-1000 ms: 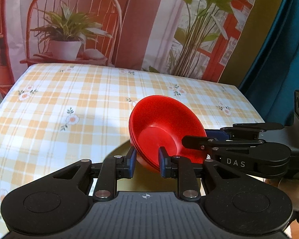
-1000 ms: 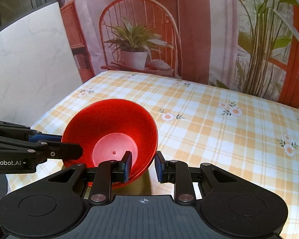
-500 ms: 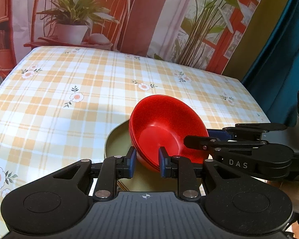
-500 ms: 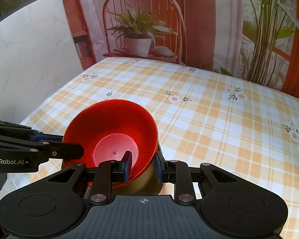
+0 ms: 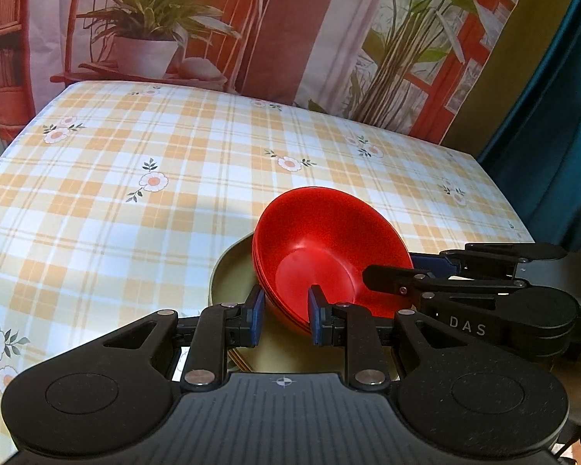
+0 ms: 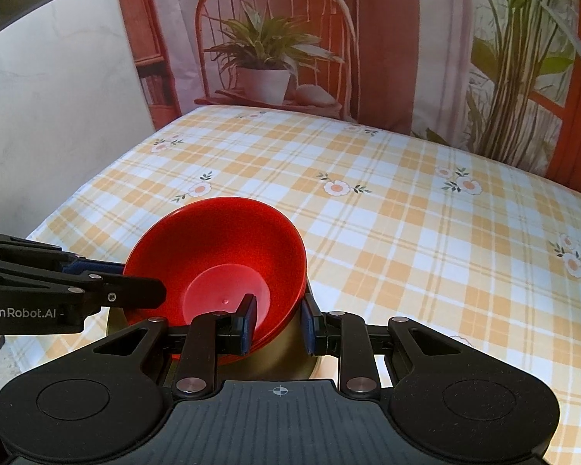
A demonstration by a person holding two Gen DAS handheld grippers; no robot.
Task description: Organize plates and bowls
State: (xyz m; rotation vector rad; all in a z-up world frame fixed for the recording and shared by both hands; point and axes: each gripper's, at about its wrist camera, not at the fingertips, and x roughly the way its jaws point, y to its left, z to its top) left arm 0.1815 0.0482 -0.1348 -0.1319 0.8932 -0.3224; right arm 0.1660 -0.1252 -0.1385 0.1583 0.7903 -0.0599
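Left wrist view: a stack of red bowls (image 5: pixel 321 255), nested one inside another with layered rims showing at the near edge, is tilted and sits in an olive-green plate (image 5: pixel 232 275) on the surface (image 5: pixel 135 178), which wears an orange-and-white checked cloth with daisies. The top bowl has nothing in it. The left gripper (image 5: pixel 283 312) is nearly closed, gripping the near rim of the stack: one blue pad (image 5: pixel 257 314) lies against the outside of the stack, the other inside the top bowl. Coming in from the right, the right gripper (image 5: pixel 410 271) pinches the opposite rim, one black finger lying over the inside wall and a blue pad behind it. This view alone shows the edges of further plates under the olive one, beside the left finger, and a teal curtain (image 5: pixel 554 97) on the right.

Right wrist view: the same red bowls (image 6: pixel 220 259) appear left of centre, the flat bottom of the top bowl bare, with the olive plate (image 6: pixel 286 356) below them. The right gripper (image 6: pixel 277 323) is closed narrowly on the stack's rim, one pad (image 6: pixel 248 319) inside the bowl and the other outside it. The left gripper (image 6: pixel 135 277) reaches in from the left and clamps the far rim. Only here is a white wall panel (image 6: pixel 50 108) visible at left. A printed backdrop (image 6: pixel 275 54) of a chair and potted plant stands behind the surface.
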